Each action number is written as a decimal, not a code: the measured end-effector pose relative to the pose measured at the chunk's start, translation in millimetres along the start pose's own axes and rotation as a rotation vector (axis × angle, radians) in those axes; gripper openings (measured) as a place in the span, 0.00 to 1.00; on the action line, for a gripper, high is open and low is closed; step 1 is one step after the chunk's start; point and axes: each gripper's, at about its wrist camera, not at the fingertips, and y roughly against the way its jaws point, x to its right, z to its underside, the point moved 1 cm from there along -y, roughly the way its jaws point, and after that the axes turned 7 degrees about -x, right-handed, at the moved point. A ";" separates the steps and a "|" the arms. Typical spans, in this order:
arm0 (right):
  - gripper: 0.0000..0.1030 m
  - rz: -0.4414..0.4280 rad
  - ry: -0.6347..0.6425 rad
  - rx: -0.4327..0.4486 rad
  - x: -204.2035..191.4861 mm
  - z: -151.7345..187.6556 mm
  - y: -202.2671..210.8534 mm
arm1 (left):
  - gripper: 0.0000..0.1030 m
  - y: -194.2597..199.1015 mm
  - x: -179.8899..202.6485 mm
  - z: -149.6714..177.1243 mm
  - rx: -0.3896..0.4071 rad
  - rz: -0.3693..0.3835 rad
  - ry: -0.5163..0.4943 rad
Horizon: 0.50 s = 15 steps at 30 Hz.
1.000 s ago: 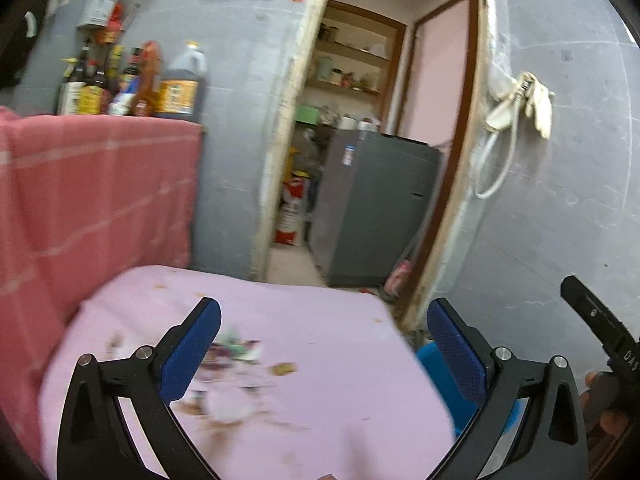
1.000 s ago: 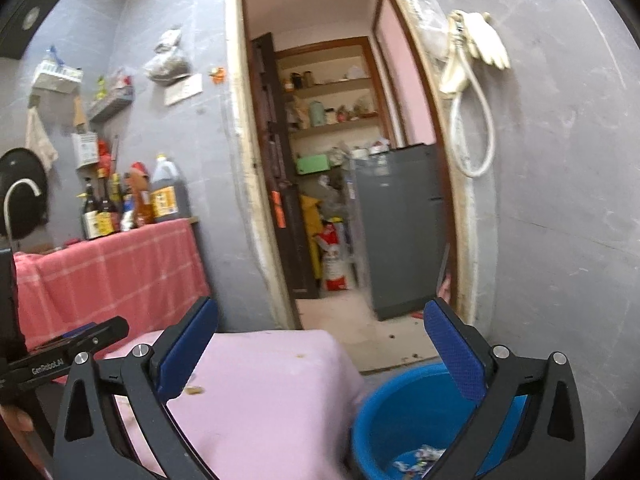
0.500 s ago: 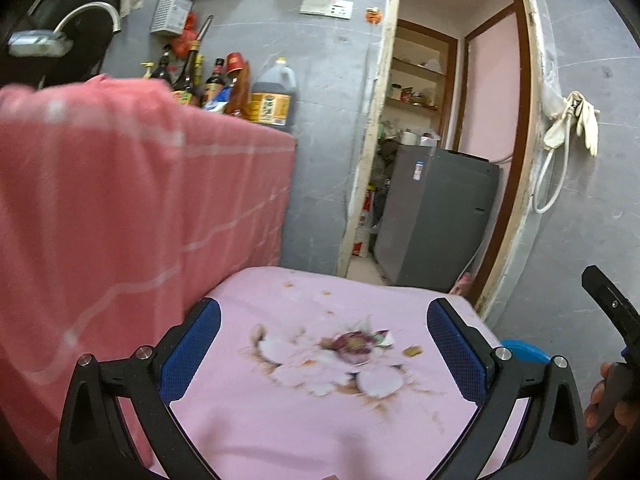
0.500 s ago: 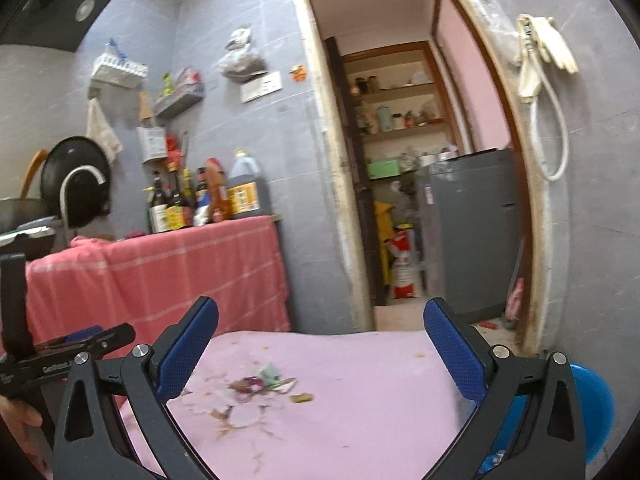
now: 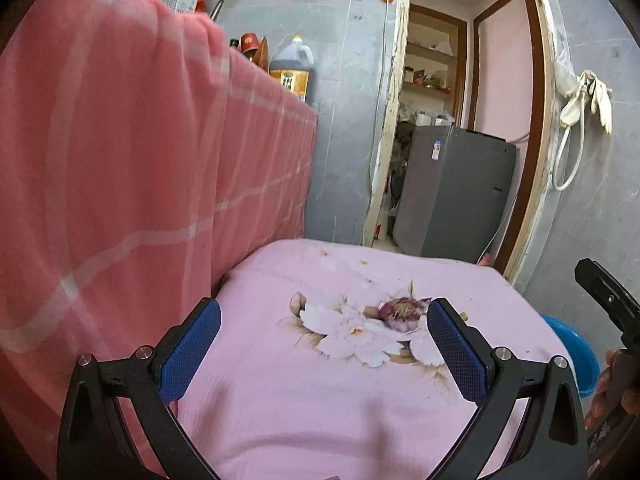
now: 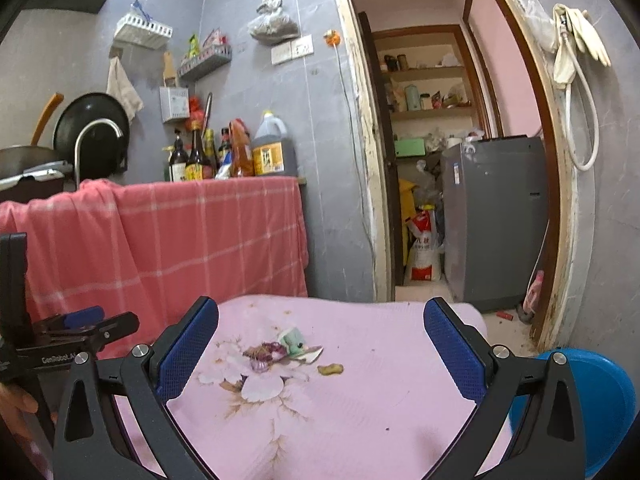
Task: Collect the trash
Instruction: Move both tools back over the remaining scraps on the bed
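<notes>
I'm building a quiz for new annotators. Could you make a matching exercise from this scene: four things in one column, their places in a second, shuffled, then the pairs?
Things:
1. blue plastic basin
2. crumpled green wrapper
3. large dark oil jug
4. pale rubber gloves

Places:
A. hanging on the wall right of the doorway
B. on the counter above the red checked cloth
C. on the pink flowered cloth
D. low, right of the pink cloth

Pairs: 1-D, 2-C, 3-B, 4-A

The left tool (image 6: 86, 334), seen at the left edge of the right wrist view, carries white lettering that reads "GenRobot", perhaps followed by "AI". Labels on the far bottles (image 6: 194, 156) and the sack (image 6: 424, 254) are too small to read.
</notes>
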 end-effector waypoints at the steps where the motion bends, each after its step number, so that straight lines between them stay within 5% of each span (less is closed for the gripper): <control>1: 1.00 0.002 0.002 -0.008 0.1 1.6 -3.1 | 0.98 -3.3 -1.3 -0.1 -0.008 0.000 0.000; 15: 1.00 0.042 0.020 -0.190 8.3 11.7 -46.2 | 0.98 -35.7 -2.0 -3.7 -0.099 0.002 0.000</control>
